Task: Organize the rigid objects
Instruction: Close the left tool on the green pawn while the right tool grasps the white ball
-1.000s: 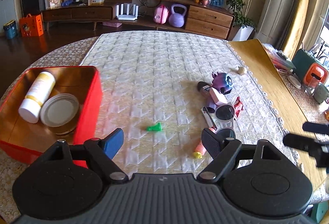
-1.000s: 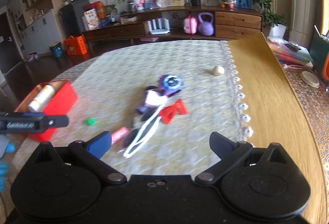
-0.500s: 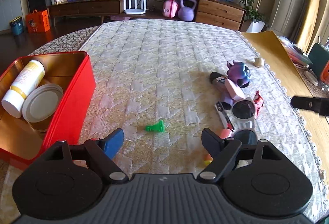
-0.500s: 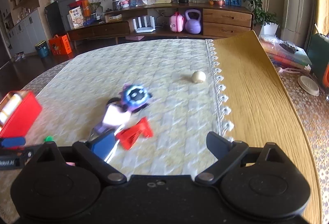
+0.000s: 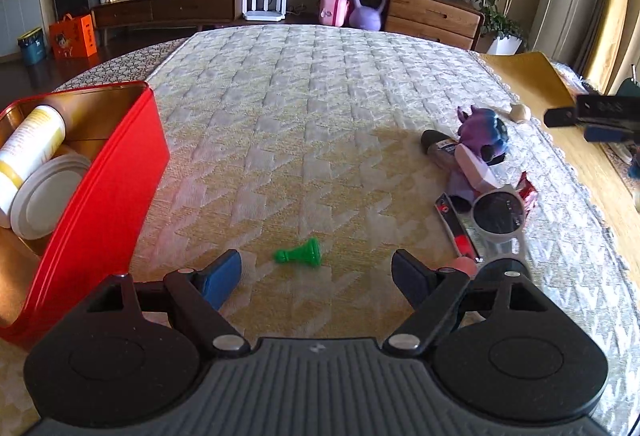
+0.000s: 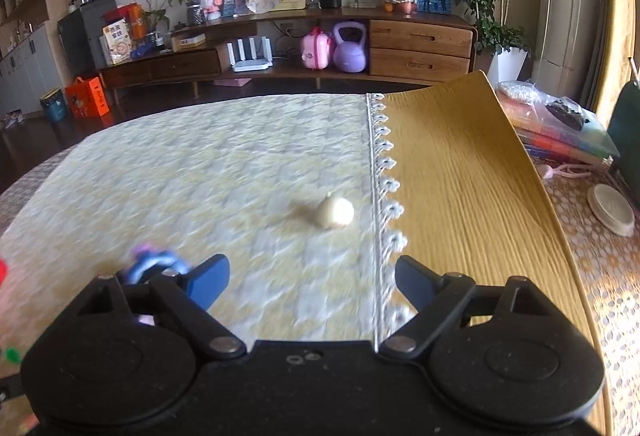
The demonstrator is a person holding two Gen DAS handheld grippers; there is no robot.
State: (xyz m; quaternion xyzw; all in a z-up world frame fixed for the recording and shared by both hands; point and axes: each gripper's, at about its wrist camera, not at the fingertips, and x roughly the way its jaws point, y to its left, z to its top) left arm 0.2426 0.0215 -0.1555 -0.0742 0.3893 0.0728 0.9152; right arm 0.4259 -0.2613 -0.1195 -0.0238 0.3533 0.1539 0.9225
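The left claw (image 5: 316,274) hangs low over the desk (image 5: 532,92), which is covered by a quilted cream-and-yellow cloth (image 5: 320,108); its jaws are spread wide with nothing between the pads, and a small green plastic chess pawn (image 5: 298,255) lies on its side on the cloth just ahead of the gap between them. To the left stands an open red metal tin (image 5: 116,188) with a gold inside, holding a white cylindrical bottle with a yellow label (image 5: 28,144) laid flat and a round white lid (image 5: 44,200) leaning beside it. On the right of the cloth lies a cluster of loose things, touching or overlapping — a purple-and-blue toy figure (image 5: 482,134), a dark grey tube (image 5: 438,150) next to it, a pair of white-framed sunglasses with dark lenses (image 5: 498,214), a crumpled red wrapper (image 5: 528,190) and a pink rounded piece (image 5: 464,264) half hidden behind the left claw's finger. Near the cloth's lace edge, apart from the cluster, sits a small cream-coloured garlic bulb (image 6: 335,212). The right claw (image 6: 312,282) hovers over that part of the cloth with the bulb ahead of it — its jaws are closing, with nothing between them and the pads touching nothing; the view is blurred.
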